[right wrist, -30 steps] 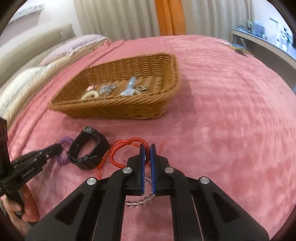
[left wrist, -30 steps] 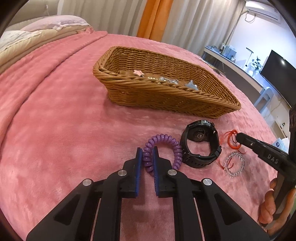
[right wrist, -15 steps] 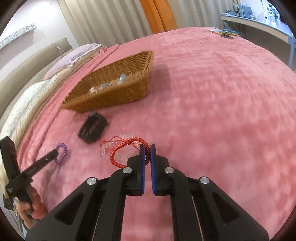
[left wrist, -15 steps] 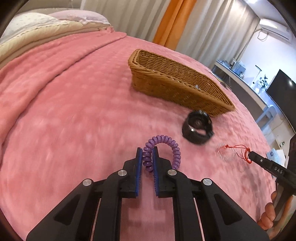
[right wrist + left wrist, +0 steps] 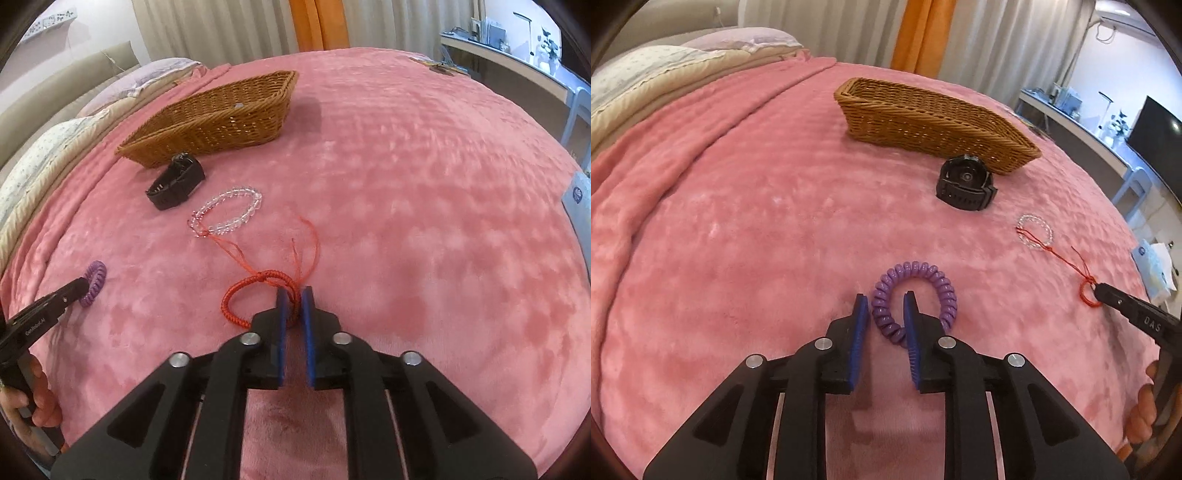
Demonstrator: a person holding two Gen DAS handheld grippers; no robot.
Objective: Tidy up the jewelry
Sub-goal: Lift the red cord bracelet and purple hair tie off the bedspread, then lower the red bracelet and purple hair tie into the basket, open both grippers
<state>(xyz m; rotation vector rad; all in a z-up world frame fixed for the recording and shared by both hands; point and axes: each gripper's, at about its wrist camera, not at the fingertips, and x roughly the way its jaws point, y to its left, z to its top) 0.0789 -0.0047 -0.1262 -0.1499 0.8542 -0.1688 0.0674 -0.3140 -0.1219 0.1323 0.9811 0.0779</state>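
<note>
Lying on the plush pink blanket (image 5: 746, 206), the purple coiled band (image 5: 912, 299) sits between the left gripper (image 5: 885, 314)'s just-parted ribbed blue pads. Rightward come the black watch (image 5: 966, 184), below the woven basket (image 5: 934, 122), and the clear bead bracelet (image 5: 231, 212). The braided red cord bracelet (image 5: 258, 295) lies loose between the right gripper (image 5: 294, 306)'s just-loosened, narrow pads.

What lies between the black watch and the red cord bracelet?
In the right wrist view, a clear bead bracelet lies between the black watch and the red cord bracelet.

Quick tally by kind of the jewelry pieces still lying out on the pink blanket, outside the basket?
Purple spiral bracelet: 1
Red cord bracelet: 1
Clear bead bracelet: 1
Black watch: 1
Total: 4
</note>
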